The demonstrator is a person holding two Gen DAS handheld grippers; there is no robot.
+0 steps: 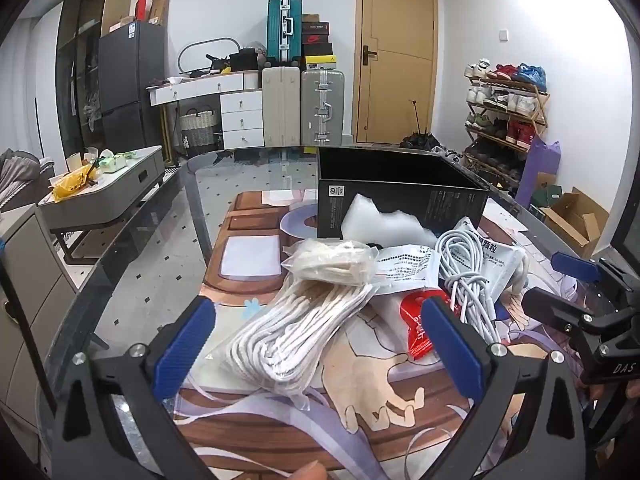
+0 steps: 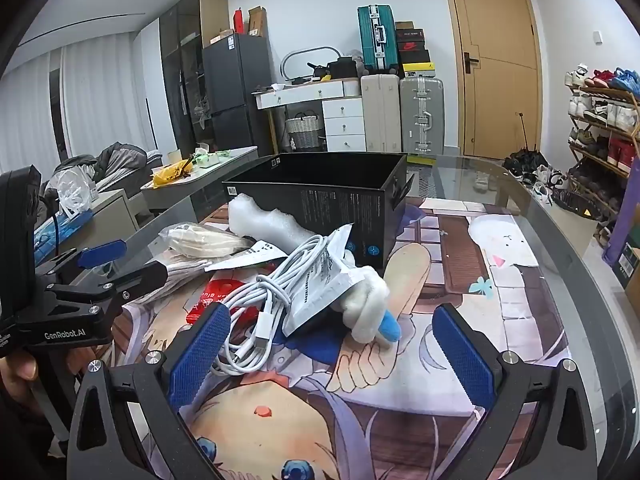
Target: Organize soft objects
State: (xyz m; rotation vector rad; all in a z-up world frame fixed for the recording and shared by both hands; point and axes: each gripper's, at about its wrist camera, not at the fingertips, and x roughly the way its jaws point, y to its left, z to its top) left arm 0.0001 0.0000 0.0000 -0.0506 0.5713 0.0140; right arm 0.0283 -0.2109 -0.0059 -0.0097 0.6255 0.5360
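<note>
Cluttered room: wooden door, stacked suitcases, shoe boxes with a Nike swoosh, shoe rack at right, dark fridge, white drawer desk. The work surface was a round glass table covered in part by an anime-print mat.

On the mat sat an open black box, upright, with small white print too fine to read and a round label at its near corner. A piece of white foam leaned against the box front. In front of it lay a pile: a bagged bundle of white rope, a smaller bagged beige bundle resting on top of its far end, a coiled white USB cable, a white packet printed in Chinese characters lying on the cable, a red packet with partial white lettering under the pile, and a white-and-blue plush just beside the cable.

Readable writing: "GenRobot.AI" on the left gripper body in the right view, "DAS" on the right gripper body in the left view.

Left gripper had its jaws spread wide, straddling the near end of the rope bag, pads apart from it, holding nothing. Right gripper also had jaws spread wide, empty, with the cable end and plush lying between and just ahead of the blue pads.
</note>
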